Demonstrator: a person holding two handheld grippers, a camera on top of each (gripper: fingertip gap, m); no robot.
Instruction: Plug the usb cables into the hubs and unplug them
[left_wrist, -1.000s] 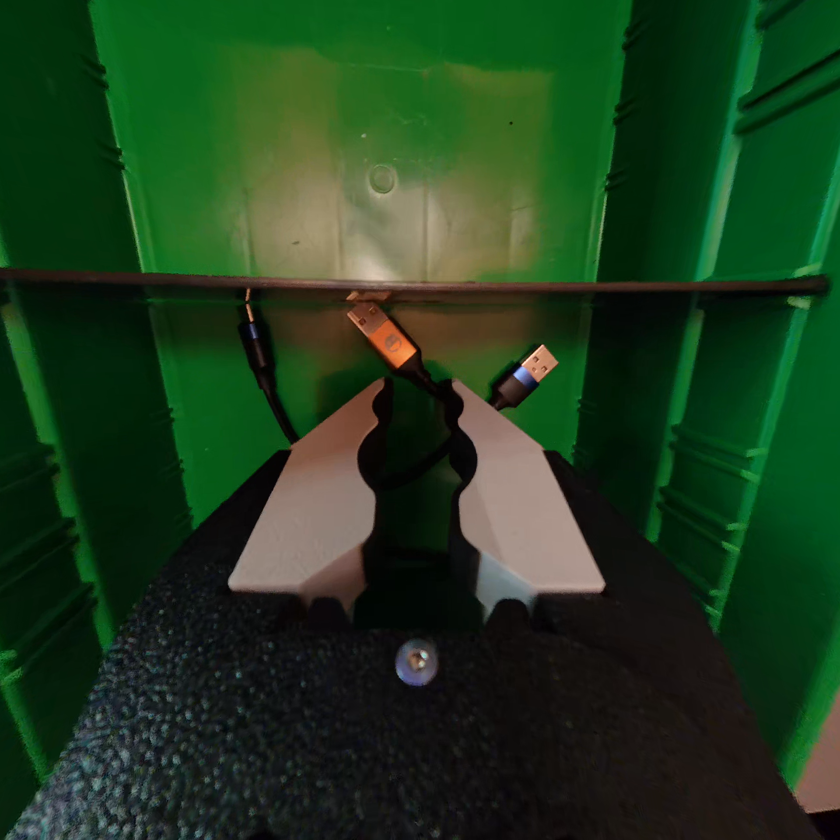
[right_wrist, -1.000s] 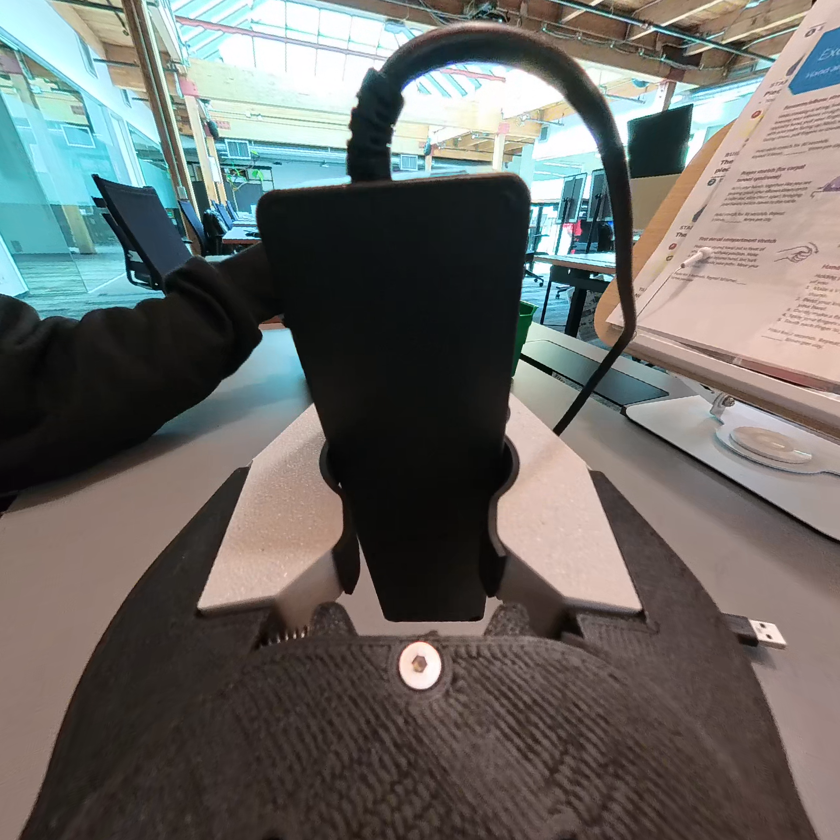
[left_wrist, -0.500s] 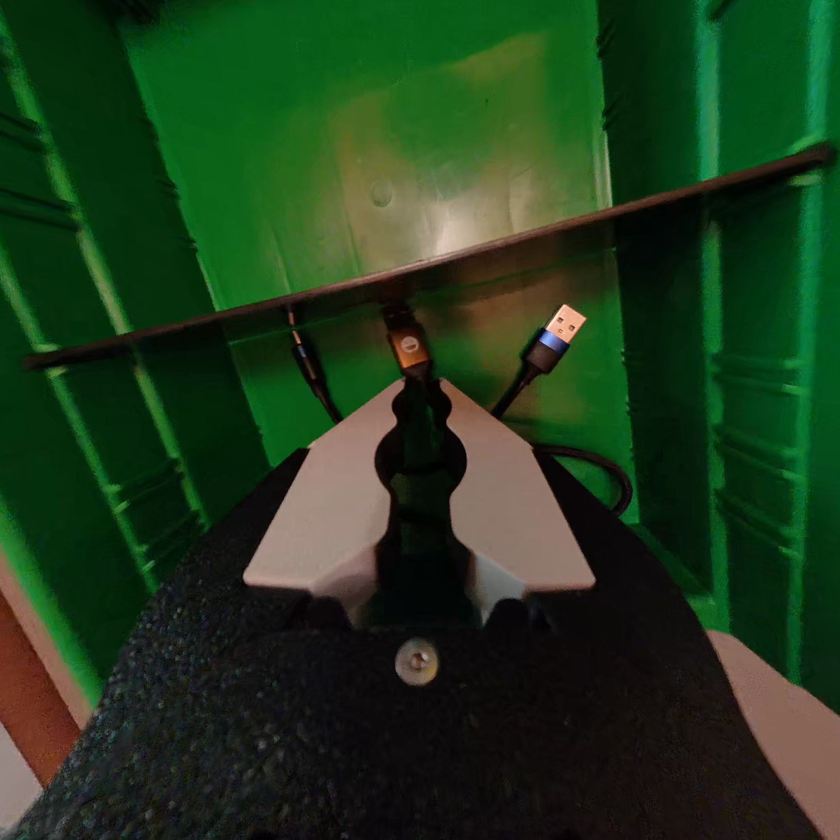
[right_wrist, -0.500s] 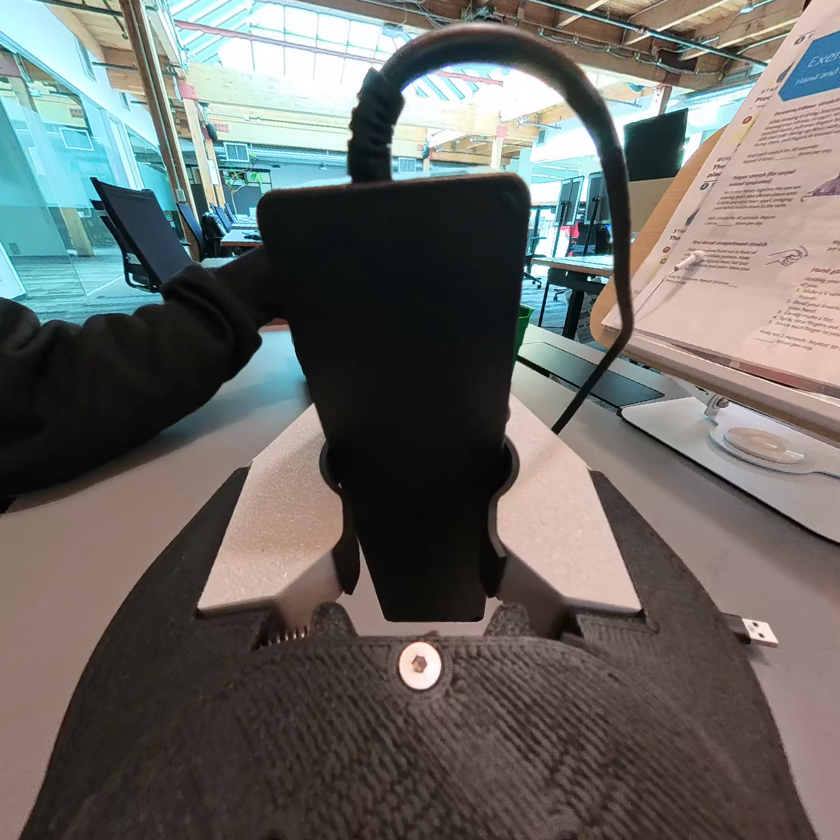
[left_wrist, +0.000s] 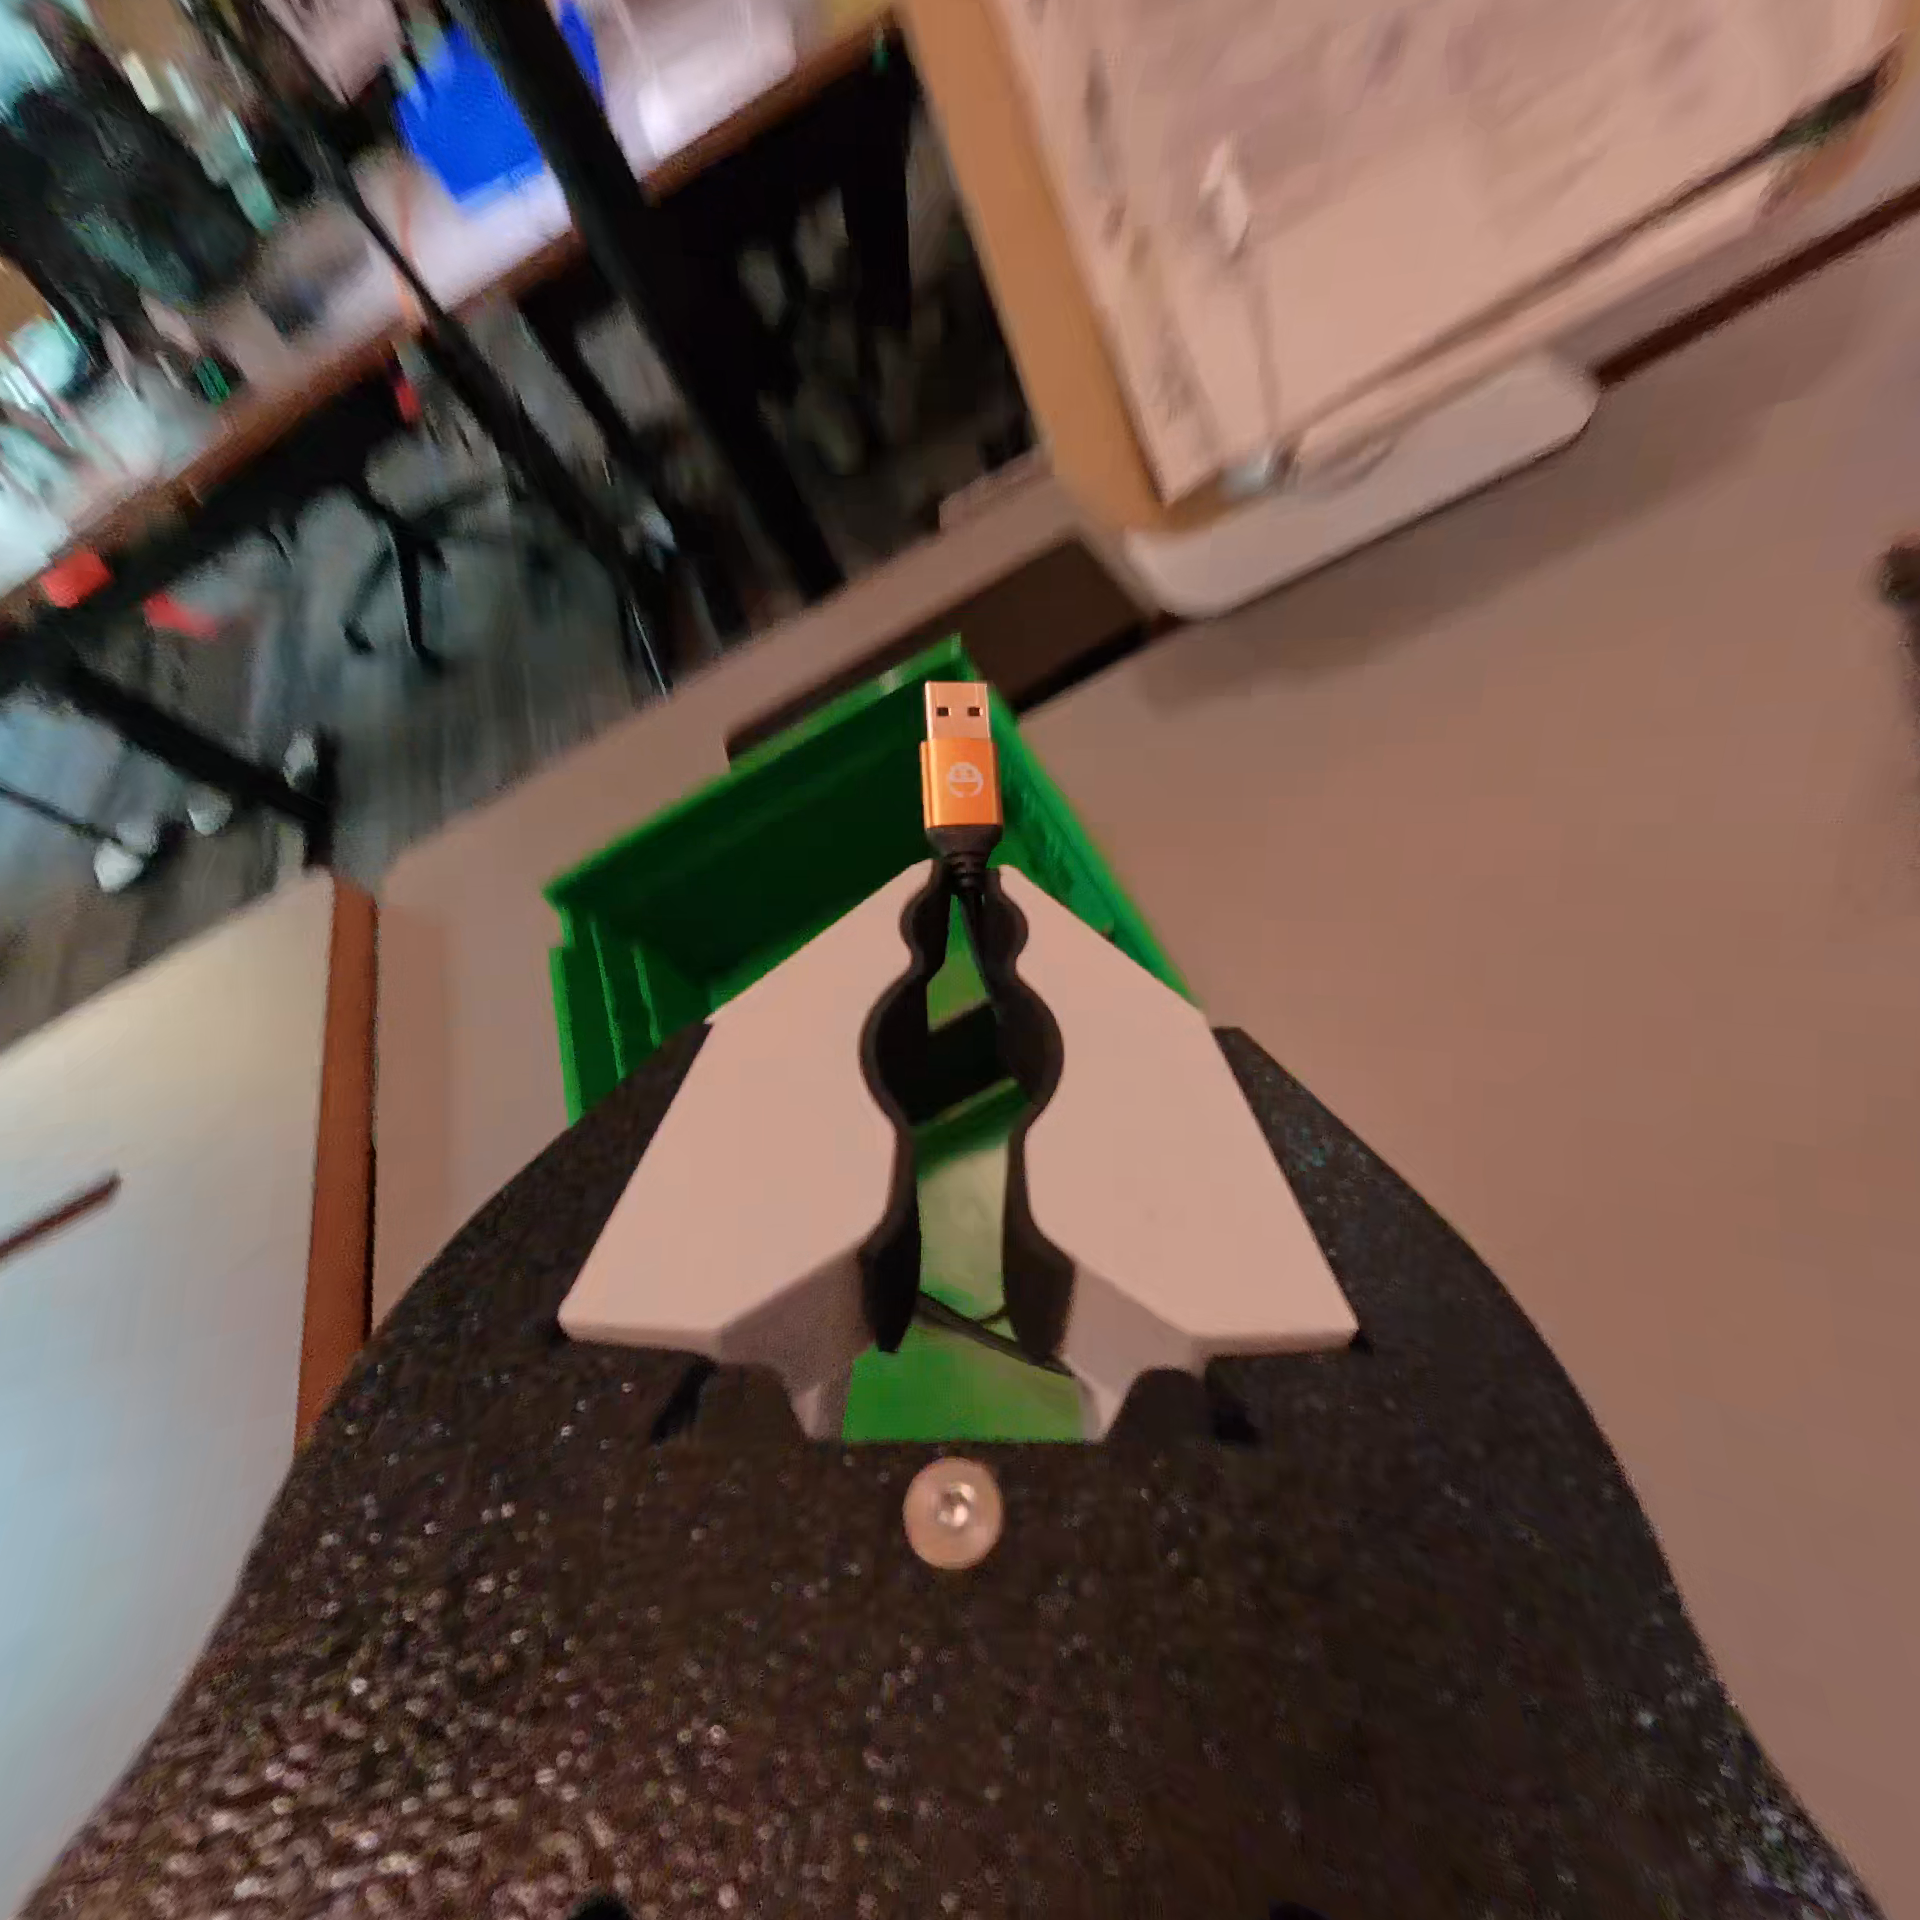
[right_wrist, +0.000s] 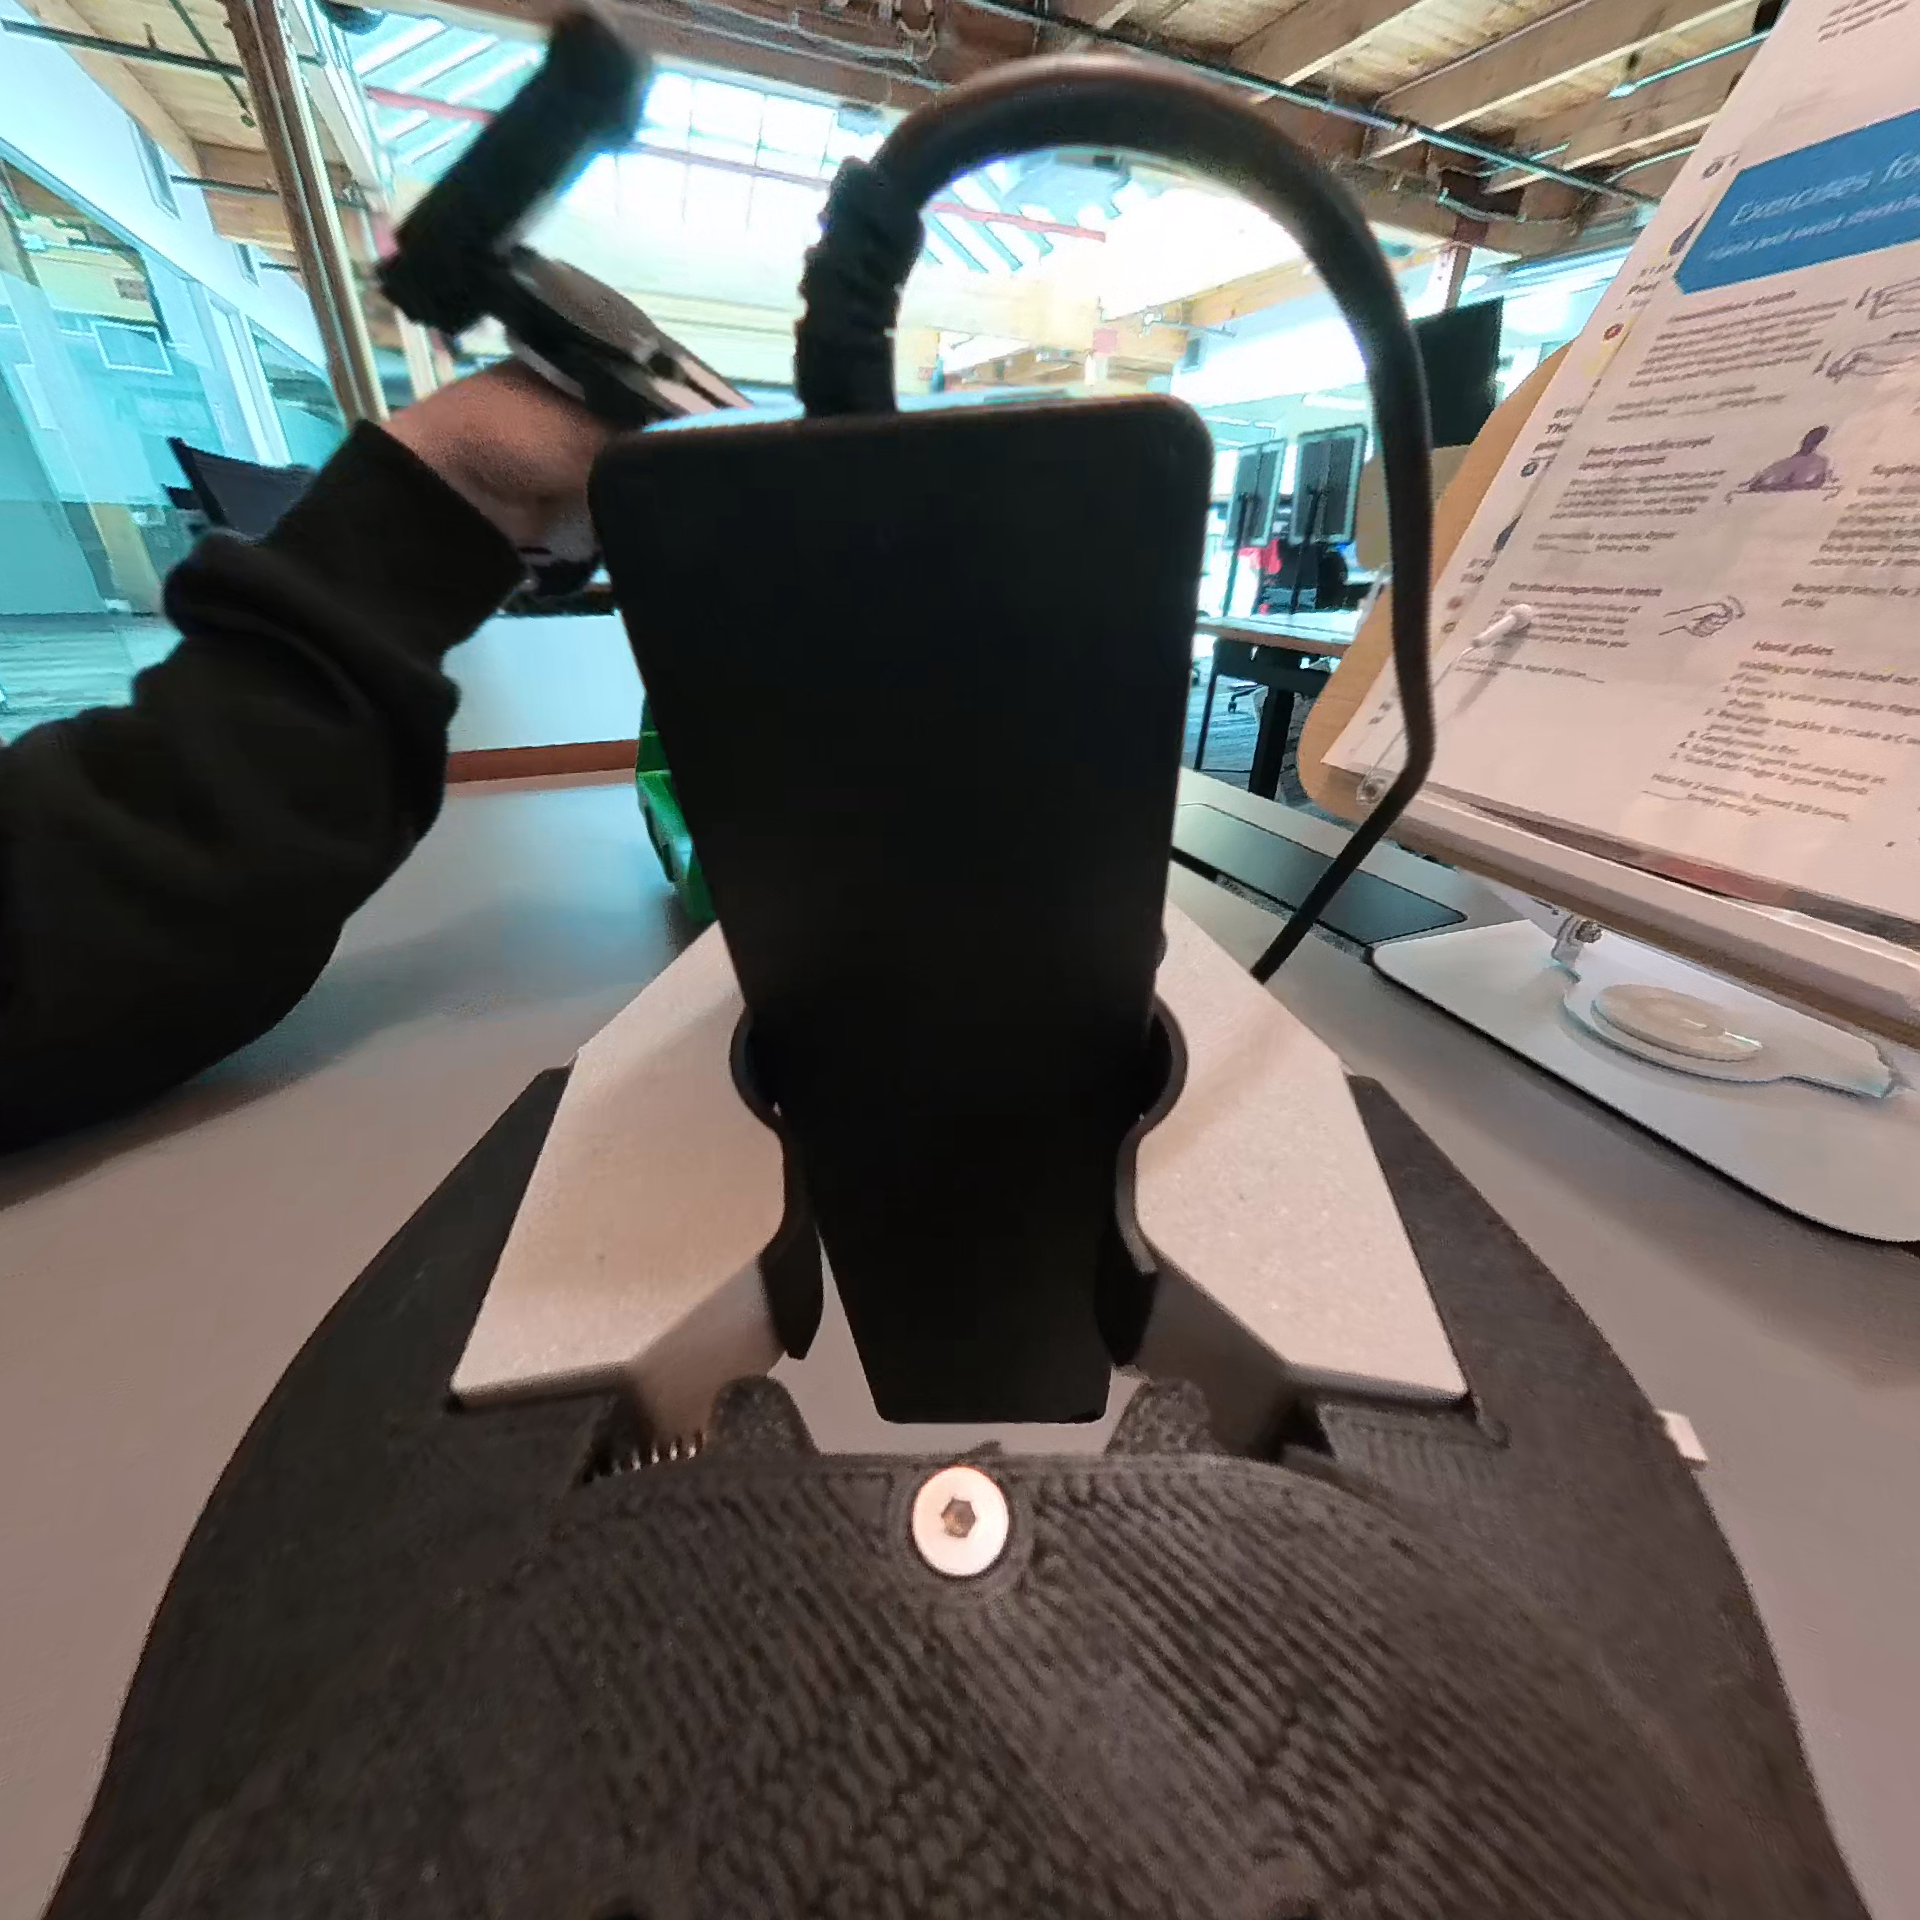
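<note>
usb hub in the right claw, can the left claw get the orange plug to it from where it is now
Probably yes. The left claw grips the cable just behind the orange USB plug, lifted clear of the green bin. The black USB hub stands upright above the open table; its ports aren't visible.

A printed instruction sheet (right_wrist: 1704, 540) with a blue header, text blocks and small hand drawings stands on a stand. Left of it, an orange USB plug (left_wrist: 961, 784) bears a small round emblem.
</note>
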